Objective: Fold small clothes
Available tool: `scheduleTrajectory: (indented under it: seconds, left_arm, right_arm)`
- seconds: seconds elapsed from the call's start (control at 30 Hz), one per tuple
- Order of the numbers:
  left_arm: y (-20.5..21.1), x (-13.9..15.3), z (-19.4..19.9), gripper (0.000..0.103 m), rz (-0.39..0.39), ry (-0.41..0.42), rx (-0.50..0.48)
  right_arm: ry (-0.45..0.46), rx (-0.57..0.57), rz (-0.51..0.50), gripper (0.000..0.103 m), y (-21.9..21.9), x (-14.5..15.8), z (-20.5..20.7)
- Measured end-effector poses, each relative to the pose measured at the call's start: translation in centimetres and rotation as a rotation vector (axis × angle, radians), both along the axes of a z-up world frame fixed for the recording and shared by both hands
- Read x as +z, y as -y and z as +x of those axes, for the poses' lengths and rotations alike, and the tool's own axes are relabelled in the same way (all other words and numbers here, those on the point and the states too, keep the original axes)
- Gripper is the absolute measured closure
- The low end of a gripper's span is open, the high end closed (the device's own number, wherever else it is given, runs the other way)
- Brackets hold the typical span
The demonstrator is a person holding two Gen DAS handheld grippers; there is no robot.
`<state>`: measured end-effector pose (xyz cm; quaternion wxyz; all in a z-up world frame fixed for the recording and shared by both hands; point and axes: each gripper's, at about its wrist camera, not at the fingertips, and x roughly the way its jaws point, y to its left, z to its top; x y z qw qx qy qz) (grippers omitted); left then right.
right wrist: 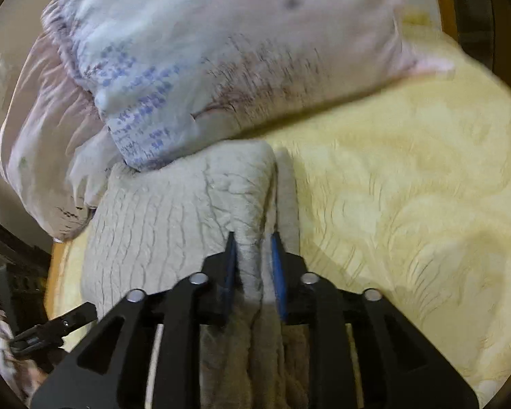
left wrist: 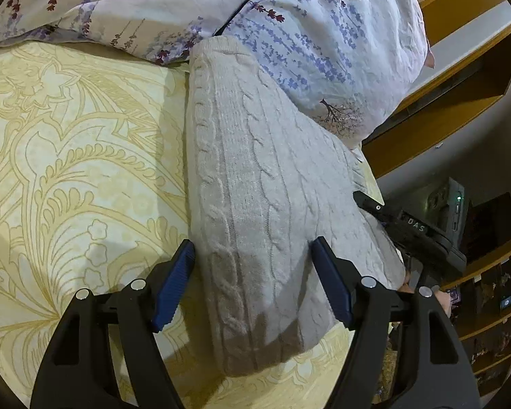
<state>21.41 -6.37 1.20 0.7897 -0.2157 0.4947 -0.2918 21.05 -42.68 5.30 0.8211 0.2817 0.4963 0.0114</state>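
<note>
The cable-knit sweater (left wrist: 255,184) lies on the bed, on the yellow patterned bedspread (left wrist: 68,170). It is cream-grey and already folded into a long, thick shape. Its long way runs straight out from me, from my tongs up to the flowery pillows (left wrist: 306,34), and its far end touches them.

My left tongs (left wrist: 252,283) are spread wide. One blue pad (left wrist: 173,286) sits just beside the left side of the sweater and the other sits on top of it, so the near part of the sweater lies between them. They pinch nothing.

My right tongs (right wrist: 253,272) are almost pressed together and pinch a raised fold of the sweater (right wrist: 173,211) at its right edge. That picture is blurry, so I cannot tell how many layers they hold.

I think the next move turns on this: the right tongs already have the cloth, and the sweater stretches away from both tongs, so the near end would go up and over toward the far end.

I count one sweater, two tongs, two pillows and one bedspread. Wooden shelves (left wrist: 487,306) stand off to the right of the bed.
</note>
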Motion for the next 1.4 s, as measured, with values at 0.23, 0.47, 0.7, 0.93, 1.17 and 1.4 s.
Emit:
scheduleTrajectory:
  seconds: [0.23, 0.47, 0.7, 0.93, 1.17, 1.4]
  left_arm:
    - [-1.9, 0.5, 4.1, 0.031, -0.057, -0.038, 0.091]
    - [-1.3, -0.2, 9.8, 0.033, -0.071, -0.086, 0.134]
    - [-0.2, -1.5, 14.1, 0.060, -0.139, -0.138, 0.131]
    - [-0.4, 0.8, 13.8, 0.094, -0.143, -0.003, 0.104]
    - [0.7, -0.8, 14.1, 0.095, -0.085, -0.009, 0.139]
    - [1.3, -0.7, 14.4, 0.093, -0.040, -0.010, 0.151]
  right_arm:
    - [-0.005, -0.058, 0.199, 0.045, 3.5, 0.4, 2.6]
    - [-0.066, -0.020, 0.266, 0.052, 3.2, -1.6, 6.4]
    - [-0.071, 0.021, 0.290, 0.083, 3.3, -2.6, 8.1]
    - [0.203, 0.129, 0.153, 0.093, 2.6, 3.6, 6.5]
    - [0.050, 0.086, 0.009, 0.094, 3.2, 0.4, 7.3]
    - [-0.028, 0.049, 0.046, 0.078, 3.6, -0.7, 7.9]
